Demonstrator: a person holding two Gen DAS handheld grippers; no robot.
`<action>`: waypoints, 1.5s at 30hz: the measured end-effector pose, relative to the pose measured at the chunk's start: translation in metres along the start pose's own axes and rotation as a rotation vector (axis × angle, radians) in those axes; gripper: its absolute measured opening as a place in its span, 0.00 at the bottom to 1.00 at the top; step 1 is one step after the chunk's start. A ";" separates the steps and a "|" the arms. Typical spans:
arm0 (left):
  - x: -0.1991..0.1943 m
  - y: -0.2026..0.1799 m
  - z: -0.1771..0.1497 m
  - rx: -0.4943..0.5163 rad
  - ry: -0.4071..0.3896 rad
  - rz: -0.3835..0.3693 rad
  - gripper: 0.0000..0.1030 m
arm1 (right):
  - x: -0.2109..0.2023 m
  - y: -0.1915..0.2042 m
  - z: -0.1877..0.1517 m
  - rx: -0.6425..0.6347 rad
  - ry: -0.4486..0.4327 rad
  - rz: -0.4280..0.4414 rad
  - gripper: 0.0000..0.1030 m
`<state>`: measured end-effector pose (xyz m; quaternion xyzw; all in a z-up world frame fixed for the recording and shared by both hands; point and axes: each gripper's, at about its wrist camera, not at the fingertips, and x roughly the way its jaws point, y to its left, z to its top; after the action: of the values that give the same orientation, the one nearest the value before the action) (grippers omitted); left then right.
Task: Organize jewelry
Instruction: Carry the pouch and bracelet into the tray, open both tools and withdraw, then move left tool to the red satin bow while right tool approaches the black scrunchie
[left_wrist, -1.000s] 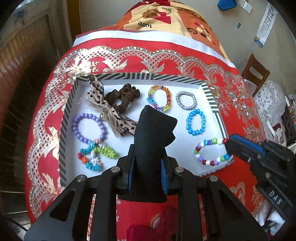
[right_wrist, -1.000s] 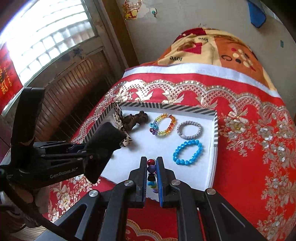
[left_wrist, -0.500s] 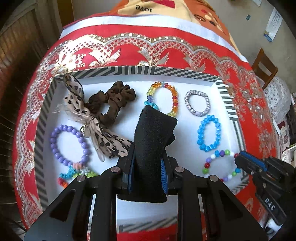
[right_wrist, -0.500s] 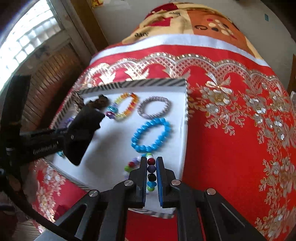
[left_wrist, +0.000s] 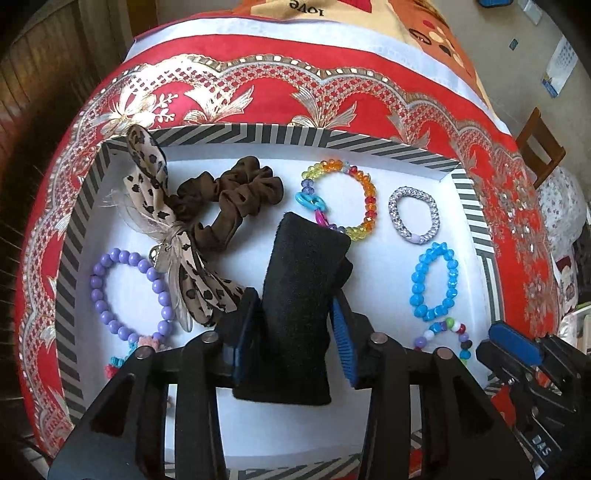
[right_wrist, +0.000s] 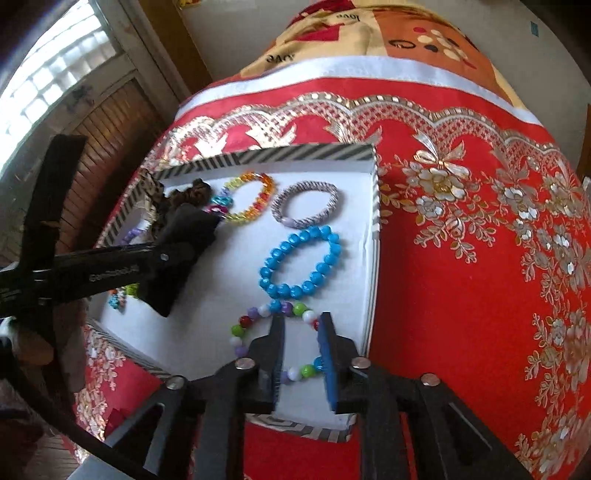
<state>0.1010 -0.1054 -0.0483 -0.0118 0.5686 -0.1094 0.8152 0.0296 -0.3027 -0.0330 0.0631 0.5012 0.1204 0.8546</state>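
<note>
A white tray with a striped rim (left_wrist: 280, 134) lies on the red cloth. My left gripper (left_wrist: 295, 299) hangs over its middle, jaws opening. A black plush piece (left_wrist: 299, 273) still stands between them, with a slight gap at the right pad. My right gripper (right_wrist: 301, 319) is at the tray's near right corner, jaws opening. The multicolour bead bracelet (right_wrist: 240, 326) lies flat on the tray floor around its fingers, no longer pinched. The blue bead bracelet (right_wrist: 299, 258) lies just beyond it.
The tray also holds a brown scrunchie (left_wrist: 236, 195), a leopard-print bow (left_wrist: 155, 192), a purple bead bracelet (left_wrist: 99, 295), a rainbow bracelet (left_wrist: 365, 192) and a silver band (left_wrist: 432, 210). A wooden chair (left_wrist: 539, 155) stands far right. A window (right_wrist: 55, 81) is at the left.
Both grippers sank toward the tray. The left jaws widened around the black piece. The right jaws parted and let go of the multicolour bracelet, which now rests on the tray.
</note>
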 end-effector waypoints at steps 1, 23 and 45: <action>-0.003 0.000 -0.002 0.001 -0.004 0.001 0.39 | -0.003 0.002 -0.001 0.000 -0.008 0.007 0.26; -0.094 -0.012 -0.069 0.065 -0.145 0.042 0.41 | -0.060 0.041 -0.044 -0.044 -0.059 0.023 0.35; -0.136 -0.020 -0.148 0.000 -0.173 0.064 0.41 | -0.099 0.054 -0.110 -0.111 -0.047 0.045 0.39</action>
<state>-0.0849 -0.0830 0.0278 -0.0029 0.4961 -0.0819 0.8644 -0.1203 -0.2782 0.0086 0.0299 0.4719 0.1658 0.8654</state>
